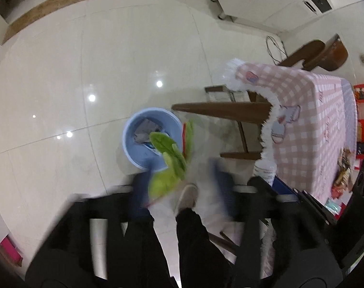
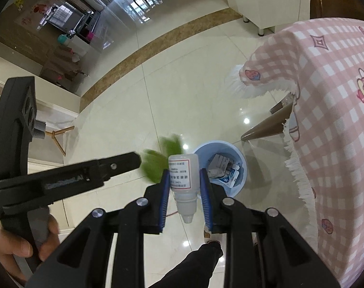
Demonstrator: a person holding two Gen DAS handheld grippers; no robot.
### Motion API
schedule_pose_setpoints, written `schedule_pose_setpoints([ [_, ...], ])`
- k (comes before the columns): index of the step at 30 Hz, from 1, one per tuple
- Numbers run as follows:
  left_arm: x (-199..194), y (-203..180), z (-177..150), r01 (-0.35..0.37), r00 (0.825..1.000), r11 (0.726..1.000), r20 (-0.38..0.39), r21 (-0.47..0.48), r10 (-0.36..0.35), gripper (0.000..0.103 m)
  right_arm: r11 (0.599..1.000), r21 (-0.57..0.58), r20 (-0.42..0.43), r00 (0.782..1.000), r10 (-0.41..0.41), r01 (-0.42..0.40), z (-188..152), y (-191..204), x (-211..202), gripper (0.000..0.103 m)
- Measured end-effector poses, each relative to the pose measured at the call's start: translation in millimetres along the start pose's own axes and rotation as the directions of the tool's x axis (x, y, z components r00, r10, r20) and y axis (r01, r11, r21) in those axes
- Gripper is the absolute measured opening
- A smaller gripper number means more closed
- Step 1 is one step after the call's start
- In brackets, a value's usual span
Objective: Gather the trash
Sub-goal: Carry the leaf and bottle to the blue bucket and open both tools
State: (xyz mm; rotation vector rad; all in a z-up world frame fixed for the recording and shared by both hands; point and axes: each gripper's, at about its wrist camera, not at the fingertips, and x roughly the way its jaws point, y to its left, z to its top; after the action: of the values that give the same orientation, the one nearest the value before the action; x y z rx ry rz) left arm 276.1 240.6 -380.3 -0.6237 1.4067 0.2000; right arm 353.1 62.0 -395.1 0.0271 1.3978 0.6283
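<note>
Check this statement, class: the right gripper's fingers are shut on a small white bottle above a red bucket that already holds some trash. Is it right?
One detail is wrong: the bucket is light blue, not red, as the right wrist view shows. The rest stands: the right gripper is shut on the small white bottle, and paper trash lies inside the bucket.

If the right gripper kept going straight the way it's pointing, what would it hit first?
Most likely the blue bin on the floor, or tile just beside it; depth is hard to judge. The right gripper holds a small white bottle.
</note>
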Motion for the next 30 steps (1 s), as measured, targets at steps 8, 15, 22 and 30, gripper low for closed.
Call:
schedule_pose_setpoints([
  [8, -4.1, 15.5, -0.8, -0.007, 1.000, 1.000, -0.013, -0.025, 0.007, 0.062, 1.000, -0.013, -0.031, 0.999, -0.013, 0.012, 2.0, 1.8, 13.8, 0.025],
  [15, -9.9, 32.6, -3.3, -0.026, 0.999, 0.998, -0.019, -0.058, 0.025, 0.064, 0.999, -0.031, -0.053, 0.998, -0.012, 0.011, 5.5, 12.9, 25.9, 0.025],
  [22, -18.5, 41.3, -5.6, -0.026, 1.000, 0.997, -0.008, -0.074, 0.025, 0.064, 0.999, -0.053, -0.058, 0.998, -0.011, 0.008, 10.2, 22.2, 31.5, 0.025],
  [30, -25.1, 49.4, -6.6, -0.025, 1.000, 0.995, 0.000, -0.092, 0.025, 0.064, 0.999, -0.047, -0.052, 0.998, -0.028, 0.026, 11.4, 26.9, 30.4, 0.030],
])
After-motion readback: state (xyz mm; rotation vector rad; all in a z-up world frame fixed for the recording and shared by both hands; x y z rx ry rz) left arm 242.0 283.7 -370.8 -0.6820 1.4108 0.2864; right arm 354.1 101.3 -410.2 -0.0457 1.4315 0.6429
